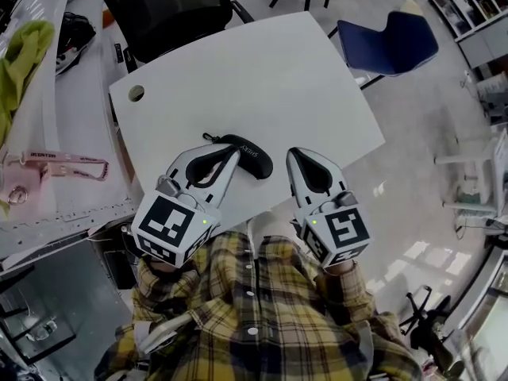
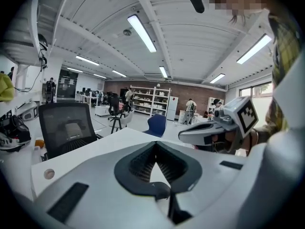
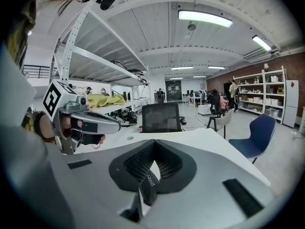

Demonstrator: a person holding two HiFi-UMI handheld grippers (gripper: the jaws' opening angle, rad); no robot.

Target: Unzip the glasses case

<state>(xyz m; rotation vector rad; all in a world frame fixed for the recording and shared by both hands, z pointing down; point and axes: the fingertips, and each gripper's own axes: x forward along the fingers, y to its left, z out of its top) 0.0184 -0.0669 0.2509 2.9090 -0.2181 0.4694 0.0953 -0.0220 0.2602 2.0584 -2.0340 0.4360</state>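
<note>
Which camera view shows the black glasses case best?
The head view: almost the whole glasses case shows from above, lying on the white table. The left gripper view catches only a dark sliver of it, low in the frame. The right gripper view shows just one printed end.

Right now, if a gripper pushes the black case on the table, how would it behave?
The case looks small and flat, so it is probably light and unlikely to tip. It lies on the smooth white table, so a push would likely slide or spin it. Its rounded shell holds its shape, which suggests it is semi-stiff, not floppy.
</note>
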